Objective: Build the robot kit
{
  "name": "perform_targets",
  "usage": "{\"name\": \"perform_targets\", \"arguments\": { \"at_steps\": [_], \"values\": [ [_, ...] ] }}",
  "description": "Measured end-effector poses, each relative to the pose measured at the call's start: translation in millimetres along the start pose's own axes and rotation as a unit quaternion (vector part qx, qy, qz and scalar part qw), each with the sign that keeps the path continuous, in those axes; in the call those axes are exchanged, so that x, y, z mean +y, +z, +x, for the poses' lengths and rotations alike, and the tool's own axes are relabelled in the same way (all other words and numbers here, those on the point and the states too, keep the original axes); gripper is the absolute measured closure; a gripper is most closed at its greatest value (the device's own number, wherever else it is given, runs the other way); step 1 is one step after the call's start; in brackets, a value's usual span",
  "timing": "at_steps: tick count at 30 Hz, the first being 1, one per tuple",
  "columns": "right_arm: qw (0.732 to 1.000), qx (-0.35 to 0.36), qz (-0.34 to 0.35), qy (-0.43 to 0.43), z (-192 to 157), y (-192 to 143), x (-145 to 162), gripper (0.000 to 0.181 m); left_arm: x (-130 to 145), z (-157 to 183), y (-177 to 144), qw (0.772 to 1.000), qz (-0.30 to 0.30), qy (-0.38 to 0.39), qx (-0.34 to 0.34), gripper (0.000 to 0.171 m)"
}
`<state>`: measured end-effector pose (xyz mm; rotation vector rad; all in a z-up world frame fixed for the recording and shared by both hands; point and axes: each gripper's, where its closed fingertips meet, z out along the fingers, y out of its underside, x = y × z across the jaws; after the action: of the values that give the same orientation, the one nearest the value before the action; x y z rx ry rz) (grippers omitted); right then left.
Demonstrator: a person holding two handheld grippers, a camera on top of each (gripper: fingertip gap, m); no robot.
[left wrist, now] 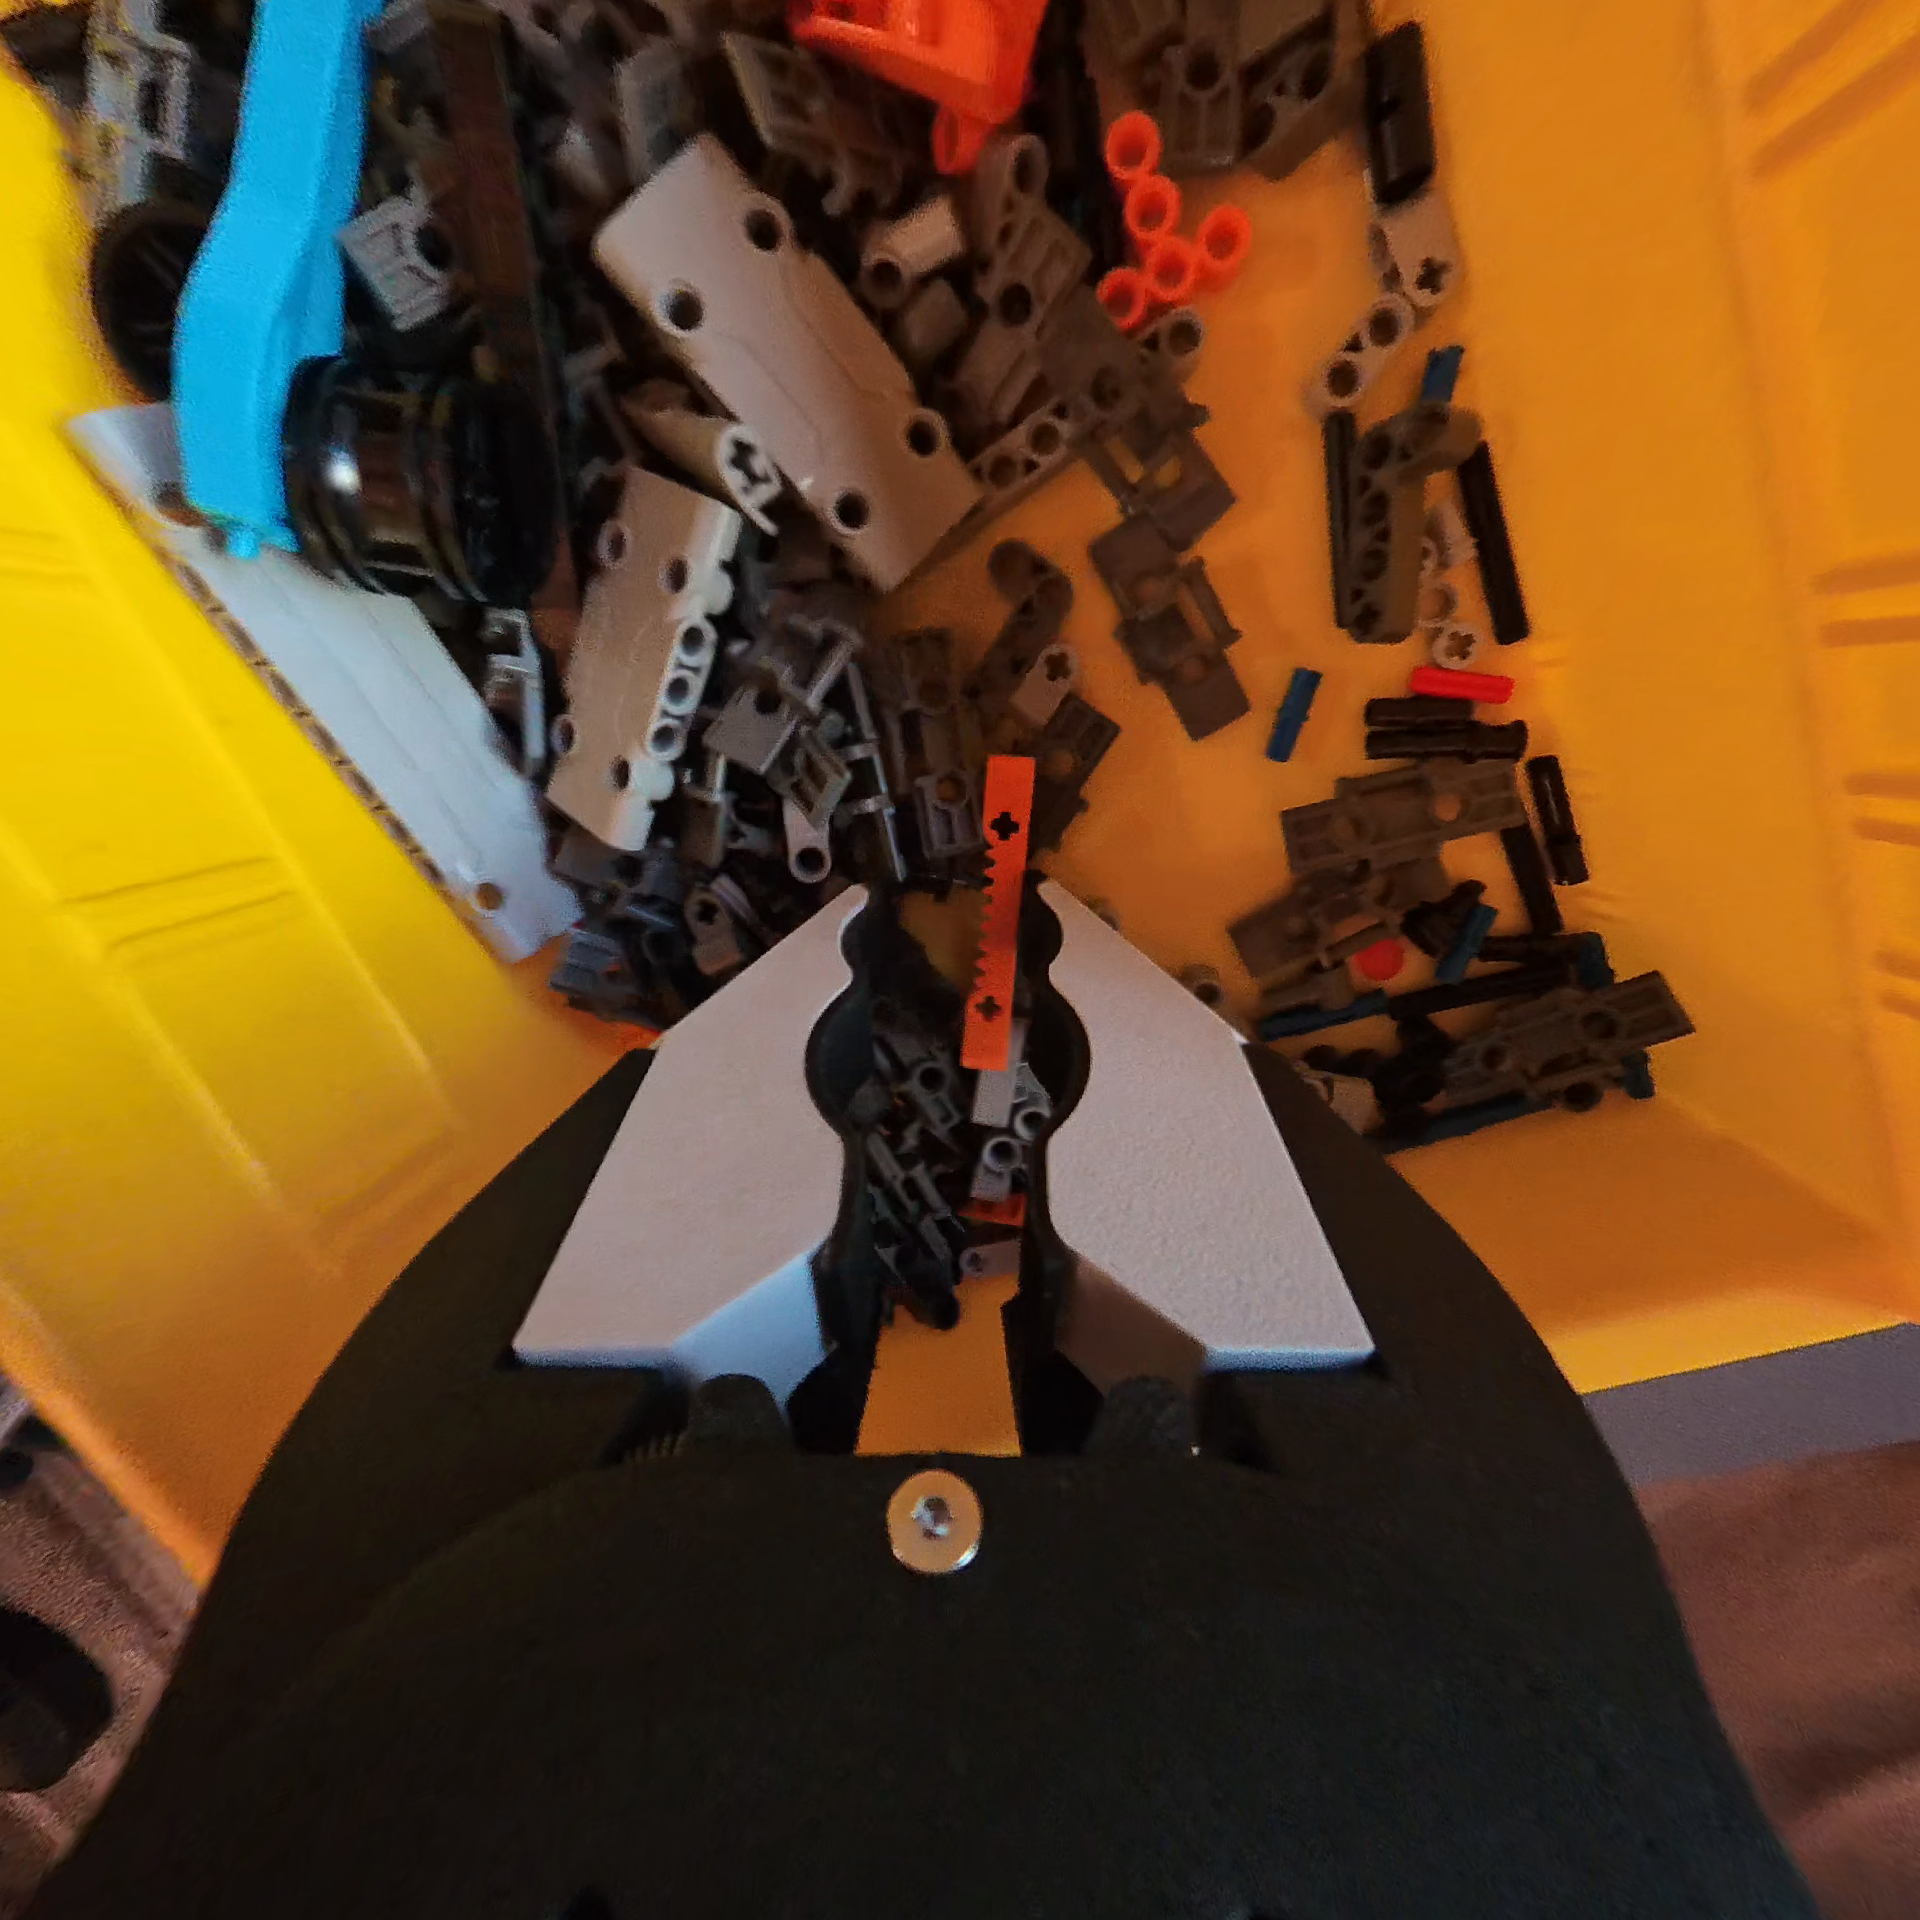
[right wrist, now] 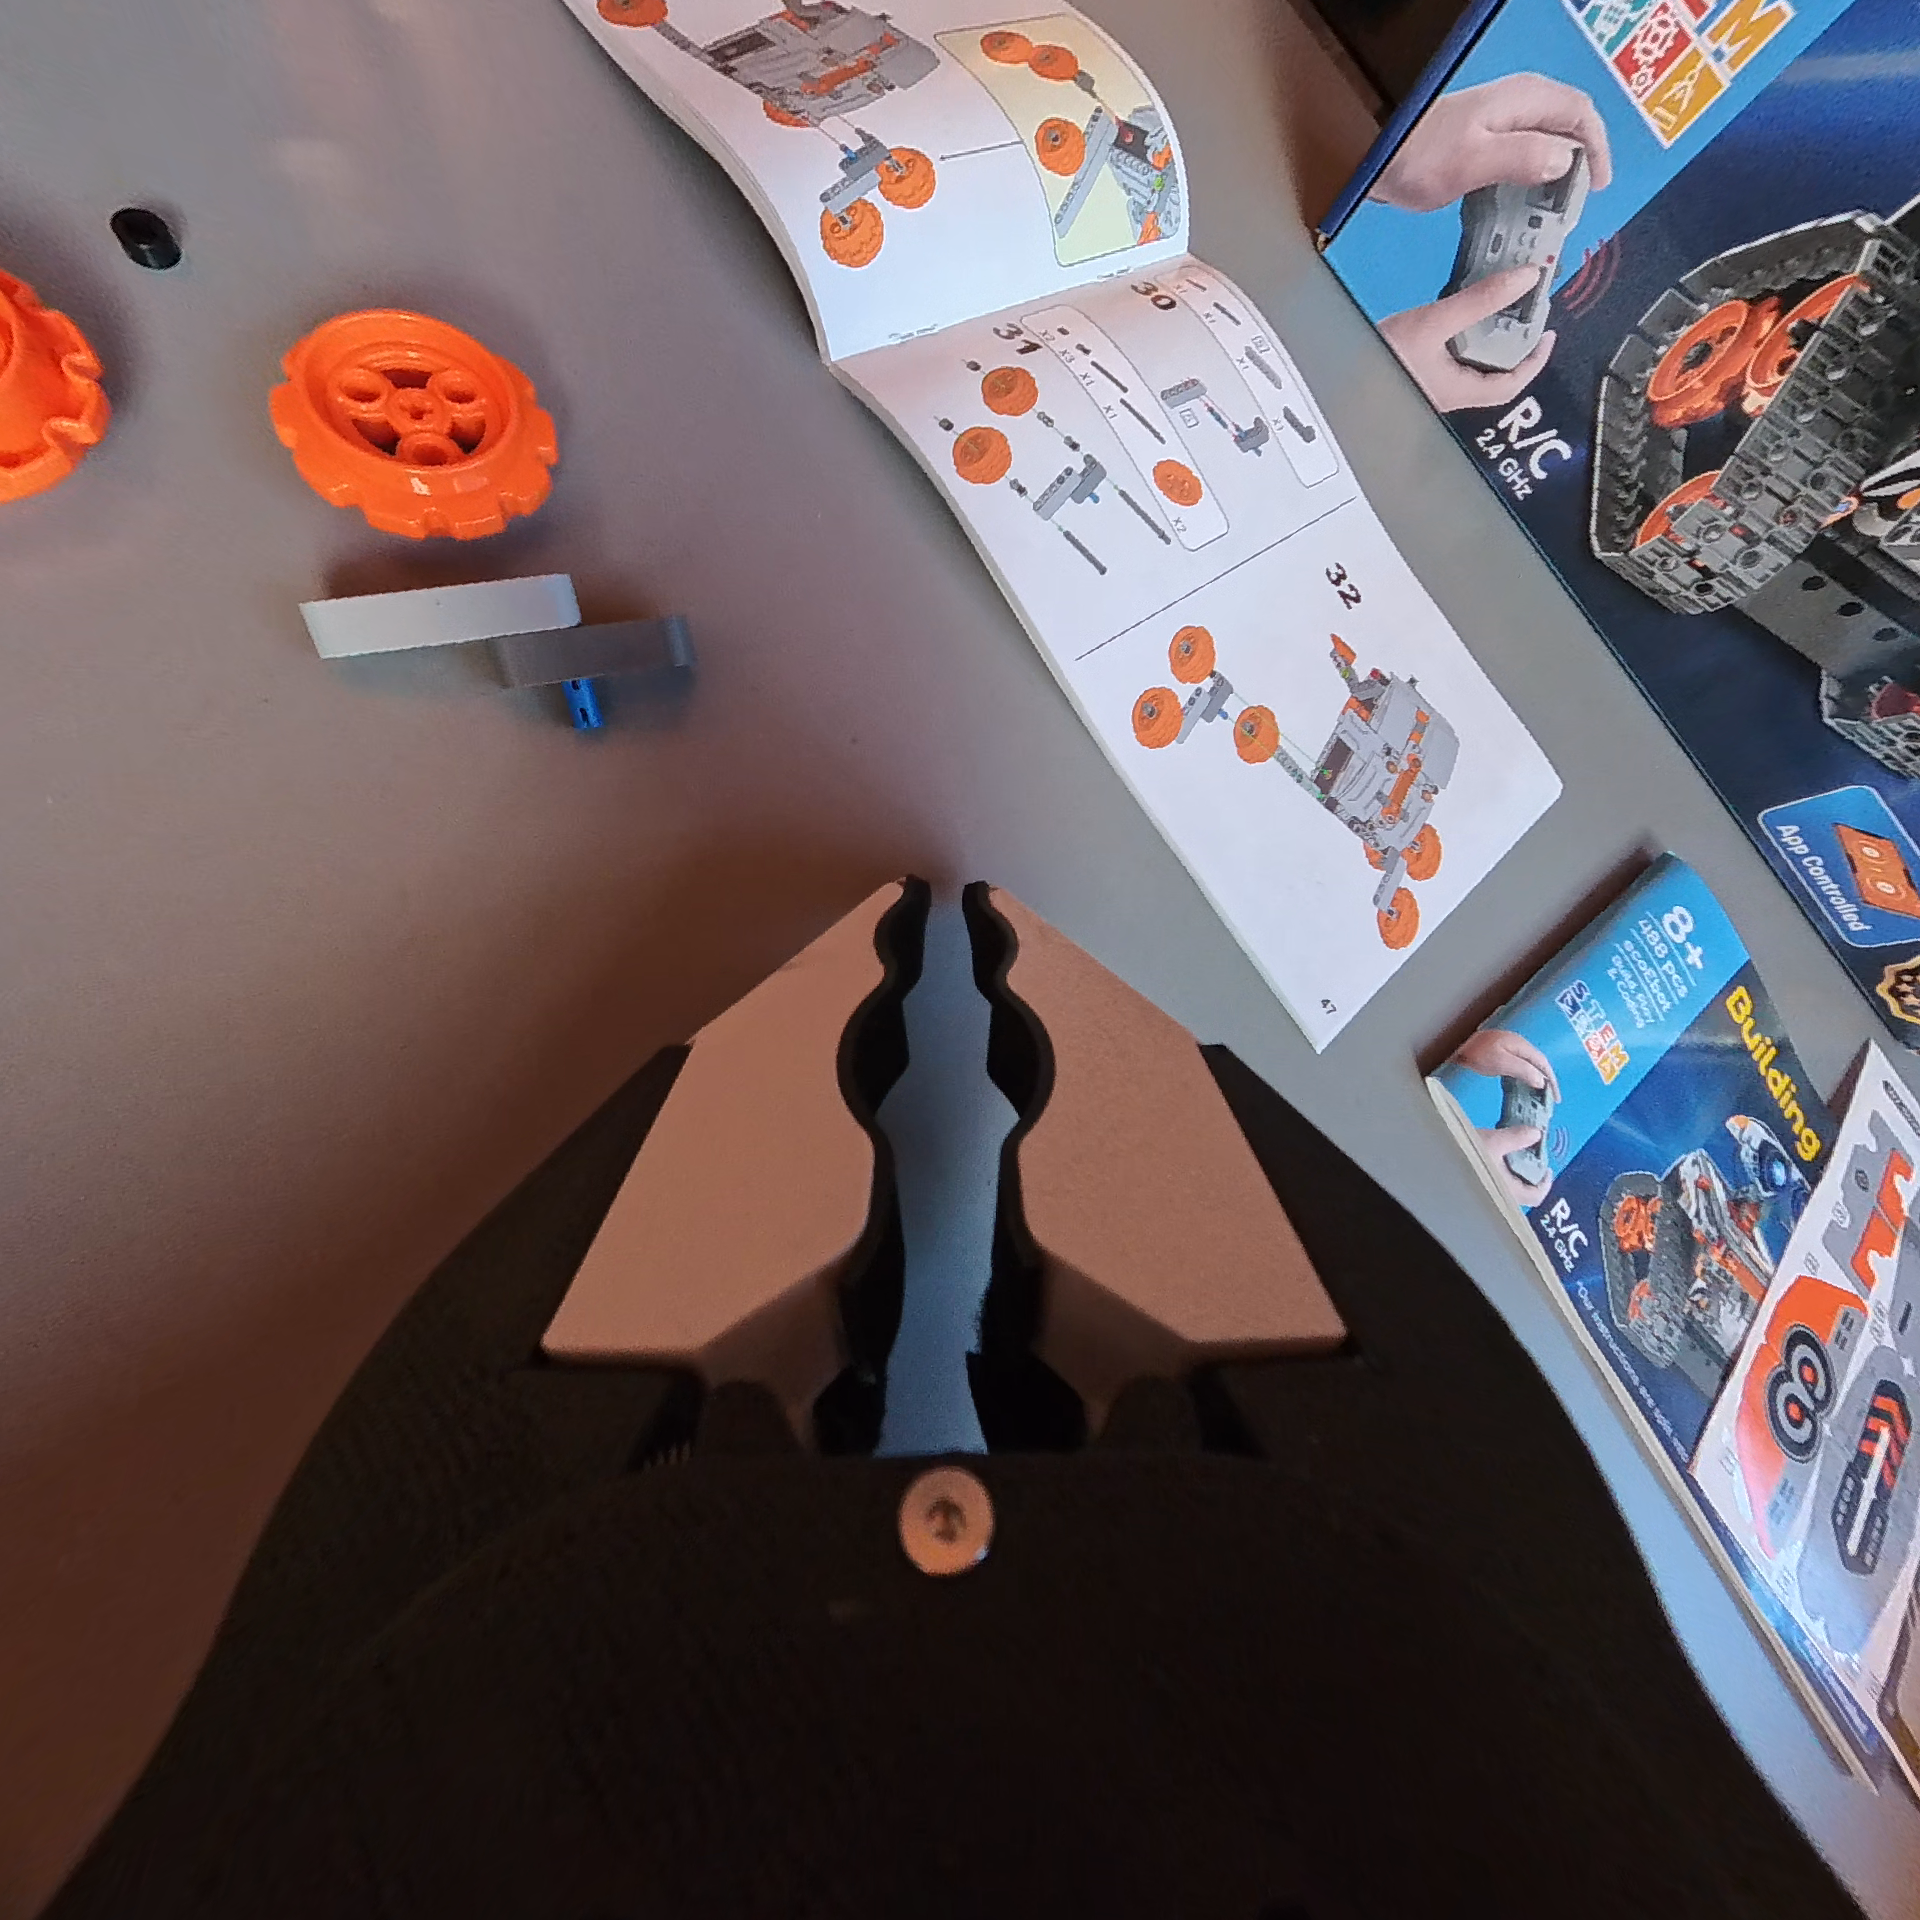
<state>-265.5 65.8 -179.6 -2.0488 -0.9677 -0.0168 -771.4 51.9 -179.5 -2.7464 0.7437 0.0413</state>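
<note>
In the left wrist view my left gripper [left wrist: 951,894] is shut on a thin orange toothed rack [left wrist: 1003,914], held upright between the pads. It hangs over a yellow bin [left wrist: 1621,343] holding a heap of grey and black building pieces [left wrist: 935,436]. The rack looks sharp while the bin below is blurred. In the right wrist view my right gripper [right wrist: 940,888] is shut and empty over a grey table [right wrist: 727,790]. Beyond it to the left lie an orange wheel [right wrist: 416,426] and a white beam [right wrist: 442,613] joined to a grey beam [right wrist: 592,655] with a blue pin [right wrist: 584,712].
The bin also holds a blue strip [left wrist: 270,260], a black tyre [left wrist: 416,478], a light grey panel [left wrist: 779,343] and orange connectors [left wrist: 1164,239]. On the table are an open instruction booklet [right wrist: 1143,520], a blue box [right wrist: 1714,416], a closed booklet [right wrist: 1662,1195], a second orange wheel [right wrist: 42,384] and a small black piece [right wrist: 145,237]. Left tips to right tips: about 50 cm. The orange wheel [right wrist: 416,426] lies some 11 cm from my right tips, 40 cm from my left tips.
</note>
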Motion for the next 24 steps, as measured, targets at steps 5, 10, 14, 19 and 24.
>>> {"name": "perform_targets", "arguments": {
  "at_steps": [5,10,14,19,24],
  "values": [
    [1.000,-0.002,0.001,0.004,0.9,1.4,-0.5,0.174,-18.3,-21.6,-16.1,0.997,0.064,-0.032,-0.022,0.148],
    [1.000,-0.001,0.000,0.003,0.8,1.5,-0.6,0.174,-20.4,-20.3,-22.8,0.995,0.085,-0.052,0.009,0.133],
    [1.000,0.000,-0.002,-0.004,-0.1,1.6,-0.8,0.175,-3.9,-15.9,-30.8,0.997,0.071,-0.037,0.002,0.139],
    [1.000,-0.002,-0.002,-0.005,-0.4,1.8,-0.9,0.176,38.3,-0.7,-22.9,0.998,-0.031,-0.047,0.019,0.131],
    [1.000,-0.006,0.004,0.003,-0.5,2.9,-1.7,0.177,41.8,10.5,-18.2,0.996,-0.043,-0.067,0.043,0.129]
  ]
}}
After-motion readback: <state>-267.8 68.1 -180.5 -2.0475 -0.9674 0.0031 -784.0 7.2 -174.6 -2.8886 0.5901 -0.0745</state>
